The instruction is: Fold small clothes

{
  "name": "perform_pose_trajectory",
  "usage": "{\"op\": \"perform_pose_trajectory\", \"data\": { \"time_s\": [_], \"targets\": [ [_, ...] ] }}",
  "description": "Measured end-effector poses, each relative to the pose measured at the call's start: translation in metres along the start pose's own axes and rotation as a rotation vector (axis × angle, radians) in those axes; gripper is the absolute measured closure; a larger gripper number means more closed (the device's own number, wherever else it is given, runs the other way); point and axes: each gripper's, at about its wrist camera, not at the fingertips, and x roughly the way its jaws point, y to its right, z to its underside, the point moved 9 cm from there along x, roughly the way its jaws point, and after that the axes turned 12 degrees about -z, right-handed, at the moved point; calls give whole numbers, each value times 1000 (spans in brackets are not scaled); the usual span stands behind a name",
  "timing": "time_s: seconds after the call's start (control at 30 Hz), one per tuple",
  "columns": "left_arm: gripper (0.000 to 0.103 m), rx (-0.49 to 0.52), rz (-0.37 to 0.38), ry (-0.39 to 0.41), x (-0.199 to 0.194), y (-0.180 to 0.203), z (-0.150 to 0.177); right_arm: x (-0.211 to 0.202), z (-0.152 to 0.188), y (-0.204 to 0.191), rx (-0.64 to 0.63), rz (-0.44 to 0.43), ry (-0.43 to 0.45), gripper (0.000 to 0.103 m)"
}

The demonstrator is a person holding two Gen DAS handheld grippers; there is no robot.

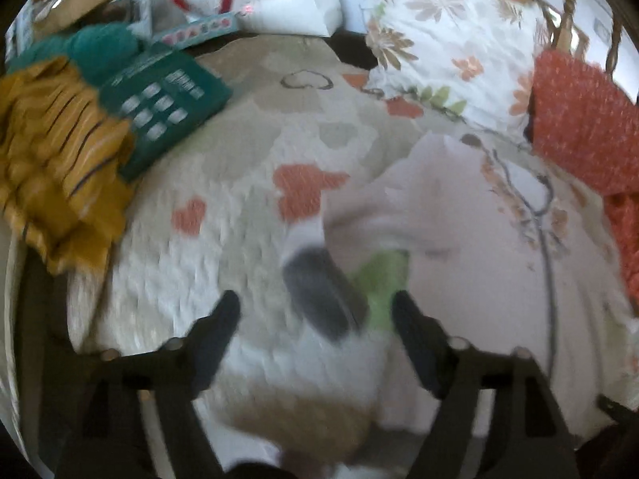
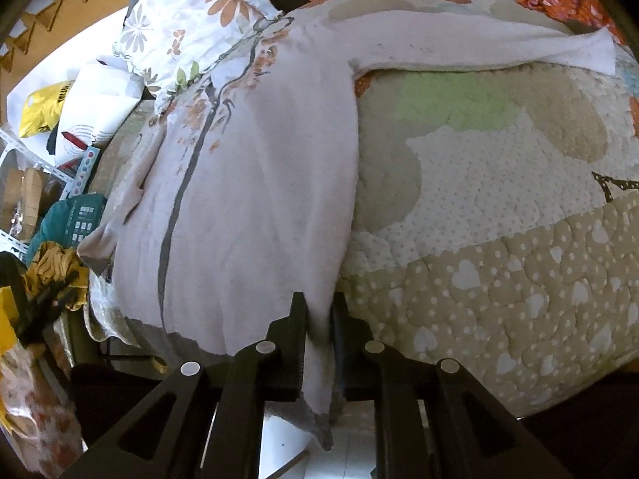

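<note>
A pale pink long-sleeved garment [image 2: 255, 183] with a grey stripe and orange flower print lies spread on the quilted bed cover [image 2: 499, 239]. One sleeve [image 2: 479, 50] stretches out to the far right. My right gripper [image 2: 319, 311] is shut on the garment's hem edge at the bed's near side. In the blurred left wrist view the same garment [image 1: 459, 247] lies to the right, and its grey-cuffed sleeve end [image 1: 319, 287] lies between the fingers of my open left gripper [image 1: 315, 311], just above the cover.
A floral pillow [image 1: 447, 52] and an orange blanket [image 1: 579, 119] lie at the back right. A mustard cloth [image 1: 52, 167], a teal box [image 1: 163, 103] and teal fabric sit at the left. Clutter and cardboard lie off the bed's left side [image 2: 60, 119].
</note>
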Motion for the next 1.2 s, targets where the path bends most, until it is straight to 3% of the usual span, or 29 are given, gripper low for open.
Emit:
{"op": "perform_pose_trajectory", "data": {
  "time_s": [0.07, 0.1, 0.13, 0.17, 0.3, 0.43, 0.5, 0.53, 0.57, 0.6, 0.7, 0.83, 1.03, 1.2],
  "targets": [
    [27, 51, 2, -41, 25, 9, -7, 0, 0, -2, -13, 22, -1, 89],
    [39, 64, 18, -75, 38, 12, -9, -3, -1, -5, -29, 44, 3, 89],
    [89, 64, 18, -105, 46, 11, -9, -4, -3, -9, -42, 59, 8, 89],
    [94, 50, -1, -146, 56, 5, -8, -7, -5, -13, -60, 77, 13, 89],
    [94, -246, 8, -131, 66, -60, -51, -13, -19, -28, -128, 141, 25, 89],
    [93, -542, -127, -65, 70, -151, -78, 6, -36, -53, -191, 170, -6, 89],
    [85, -657, -157, -64, 71, -184, -73, 26, -44, -78, -249, 171, -29, 89],
    [75, -688, -159, -62, 71, -194, -69, 36, -47, -92, -279, 163, -37, 89],
    [64, -708, -156, -65, 71, -198, -64, 46, -49, -106, -309, 152, -45, 89],
    [60, -739, -127, -78, 71, -204, -59, 60, -52, -127, -352, 135, -59, 89],
    [56, -788, -58, -48, 58, -217, -57, 113, -55, -197, -486, 61, -119, 86],
    [42, -833, -80, 19, 30, -237, -48, 190, -37, -289, -686, -14, -212, 74],
    [37, -872, -188, 137, -5, -277, -40, 300, 23, -412, -975, -96, -331, 65],
    [37, -907, -190, 177, -17, -294, -38, 364, 66, -474, -1184, -93, -333, 64]
  ]
}}
